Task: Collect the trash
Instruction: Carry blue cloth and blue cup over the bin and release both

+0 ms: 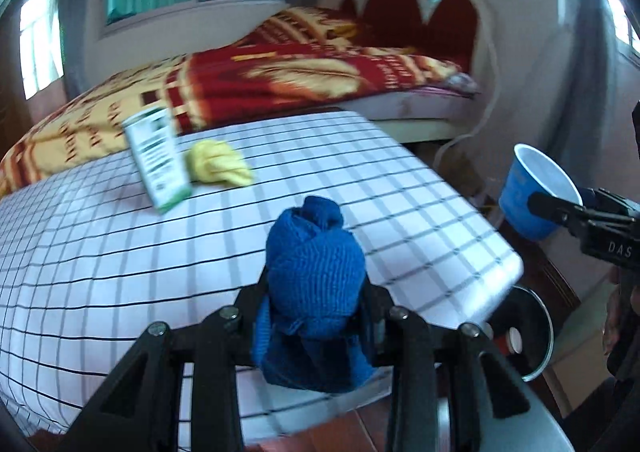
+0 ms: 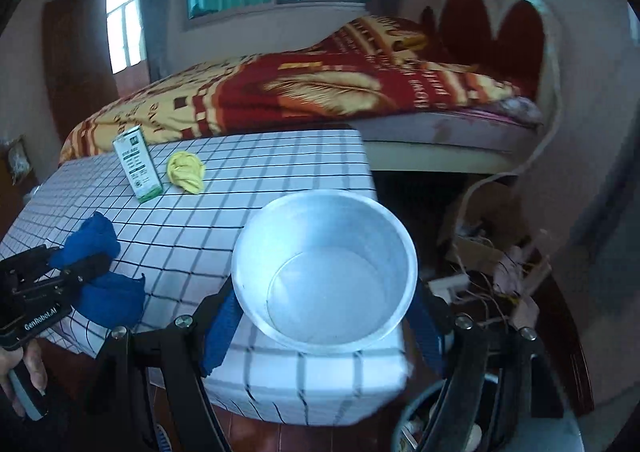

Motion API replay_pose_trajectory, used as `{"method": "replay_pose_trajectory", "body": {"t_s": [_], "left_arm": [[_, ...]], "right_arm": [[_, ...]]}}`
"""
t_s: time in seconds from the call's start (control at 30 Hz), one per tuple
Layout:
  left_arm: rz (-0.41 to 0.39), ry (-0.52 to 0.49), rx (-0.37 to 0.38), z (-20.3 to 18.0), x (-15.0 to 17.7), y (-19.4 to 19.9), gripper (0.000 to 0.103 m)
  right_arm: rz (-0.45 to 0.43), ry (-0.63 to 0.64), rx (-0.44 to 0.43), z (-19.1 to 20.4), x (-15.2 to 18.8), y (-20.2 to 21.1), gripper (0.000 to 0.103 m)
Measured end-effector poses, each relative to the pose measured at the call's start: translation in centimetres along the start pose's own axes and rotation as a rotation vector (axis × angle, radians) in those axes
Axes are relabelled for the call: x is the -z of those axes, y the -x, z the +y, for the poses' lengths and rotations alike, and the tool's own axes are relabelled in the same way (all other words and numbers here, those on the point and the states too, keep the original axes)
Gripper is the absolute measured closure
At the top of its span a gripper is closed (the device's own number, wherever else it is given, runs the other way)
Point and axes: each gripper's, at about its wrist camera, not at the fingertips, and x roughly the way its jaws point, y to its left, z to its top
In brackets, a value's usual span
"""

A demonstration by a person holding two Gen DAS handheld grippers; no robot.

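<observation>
Claws loaded, both above the checked worktop (image 1: 120, 252).
Left claw (image 1: 312, 316) grips blue cloth (image 1: 316, 272); right claw (image 2: 324, 316) grips cup (image 2: 324, 268). Box (image 2: 138, 167) and yellow wad (image 2: 186, 171) lie on worktop.

Checked table (image 2: 256, 155) — green-white carton (image 2: 137, 168), yellow cloth wad (image 2: 186, 171) beside it

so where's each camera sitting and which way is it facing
Left wrist: on the left gripper, looking along its fingers across the checked table toward the bed; its fingers clamp a blue cloth, and the right gripper shows at right.
Right wrist: on the right gripper, above the table's near corner, facing the bed; its fingers grip a blue paper cup, and the left gripper and a hand show at left.
Shared: table, bed, green-white box, yellow wad, cloth, cup.
</observation>
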Motion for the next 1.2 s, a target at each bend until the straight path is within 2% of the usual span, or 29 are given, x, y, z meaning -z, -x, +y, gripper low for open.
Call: {"method": "replay_pose_trajectory", "body": {"t_s": [0.33, 0.63, 0.9, 1.2], "left_arm": [[-0.009, -0.124, 0.097, -8.3, 0.3, 0.1, 0.067], [0.025, -0.237, 0.227, -16.5, 1.7, -1.2, 0.067], [0.066, -0.323, 0.338, -23.0, 3.8, -2.2, 0.067], [0.161, -0.347, 0.415, -27.1, 6.0, -5.5, 0.067]], "right_arm": [[-0.013, -0.104, 0.074, -7.7, 4.9, 4.2, 0.026], [0.022, -0.183, 0.144, -12.9, 9.9, 6.6, 0.026], [0.064, -0.225, 0.186, -16.1, 13.6, 7.3, 0.026], [0.139, -0.234, 0.191, -18.9, 17.2, 5.9, 0.026]]}}
